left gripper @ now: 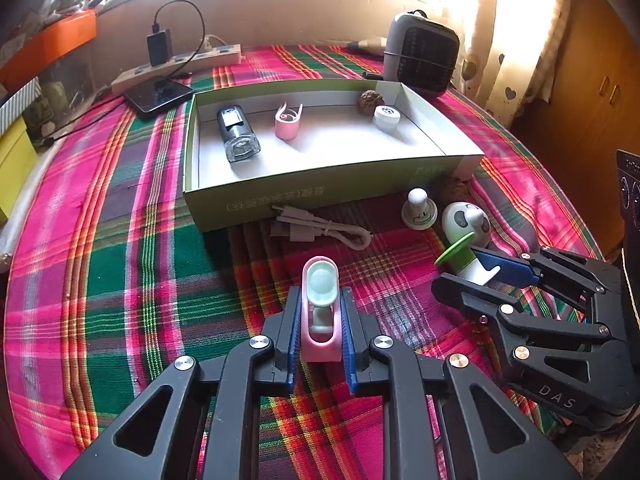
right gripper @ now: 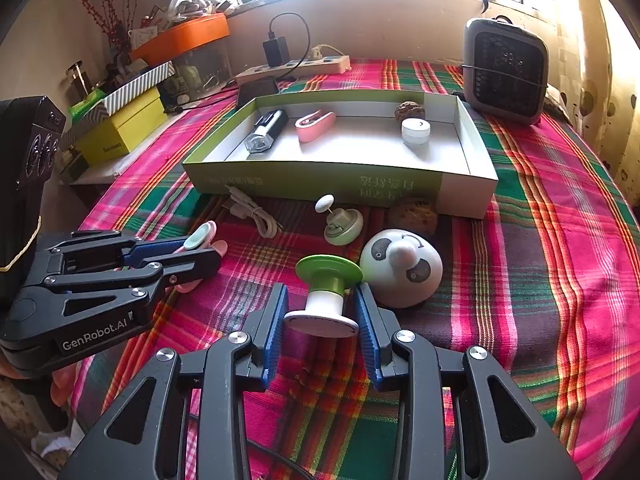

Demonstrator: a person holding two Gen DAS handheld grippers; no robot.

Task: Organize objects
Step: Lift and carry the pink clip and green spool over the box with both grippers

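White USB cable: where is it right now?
The white USB cable lies coiled on the plaid cloth against the front wall of the green box, outside it, left of the white knob toy in the left wrist view.

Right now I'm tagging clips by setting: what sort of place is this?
Probably a lived-in room at home: a plaid tablecloth, a small heater beside curtains, and a power strip below a window.

- I see the pink clip with a mint pad [left gripper: 320,312] lying lengthwise, pointing to 12 o'clock.
- At its 2 o'clock my green-and-white spool [left gripper: 464,260] lies on its side.
- The open green box [left gripper: 312,196] at 12 o'clock holds a black light [left gripper: 237,133], a pink clip [left gripper: 287,121], a white cap [left gripper: 386,117] and a walnut [left gripper: 371,100].
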